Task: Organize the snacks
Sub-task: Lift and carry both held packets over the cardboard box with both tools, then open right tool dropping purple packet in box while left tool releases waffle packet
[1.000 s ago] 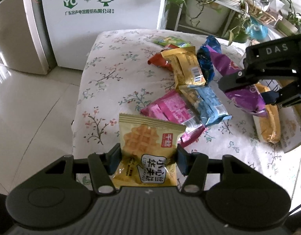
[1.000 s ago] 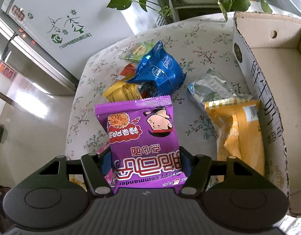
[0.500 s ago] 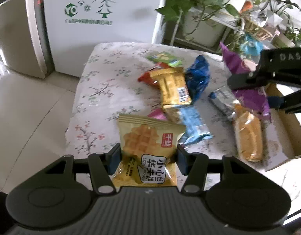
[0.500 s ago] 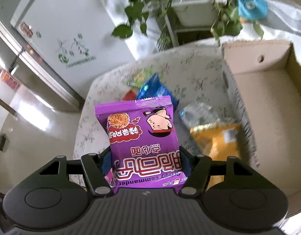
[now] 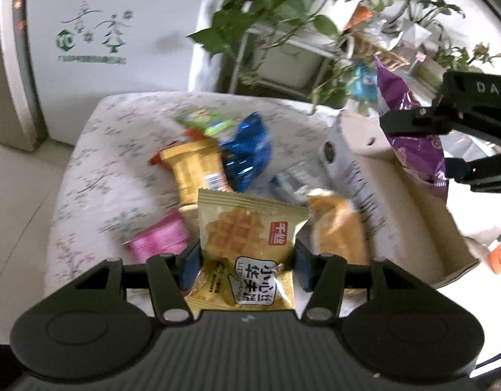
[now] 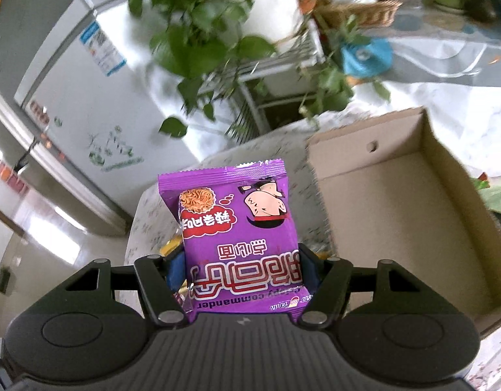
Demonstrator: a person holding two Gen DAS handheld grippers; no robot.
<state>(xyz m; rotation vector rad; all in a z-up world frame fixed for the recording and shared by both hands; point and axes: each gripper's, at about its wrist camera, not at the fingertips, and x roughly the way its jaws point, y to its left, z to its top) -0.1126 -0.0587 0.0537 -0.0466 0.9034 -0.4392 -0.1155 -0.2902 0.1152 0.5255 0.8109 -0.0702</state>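
Note:
My left gripper [image 5: 244, 265] is shut on a yellow waffle biscuit packet [image 5: 250, 244] and holds it above the floral table [image 5: 97, 163]. My right gripper [image 6: 242, 268] is shut on a purple noodle snack packet [image 6: 237, 228], raised high beside the open cardboard box [image 6: 397, 215], which looks empty. In the left wrist view the right gripper [image 5: 446, 150] holds the purple packet [image 5: 410, 130] above the box [image 5: 358, 143]. On the table lie a blue bag [image 5: 250, 150], a gold packet [image 5: 198, 169], a pink packet [image 5: 159, 241], an orange packet [image 5: 338, 231] and a green packet [image 5: 204, 120].
A white fridge [image 5: 103, 32] stands behind the table, also in the right wrist view [image 6: 87, 104]. A plant rack with trailing leaves [image 5: 283, 26] stands at the back right. Tiled floor [image 5: 15, 211] lies left of the table.
Both grippers have risen and moved right with their packets. The right gripper now sits higher, over the box's near edge, and the box interior shows fully.

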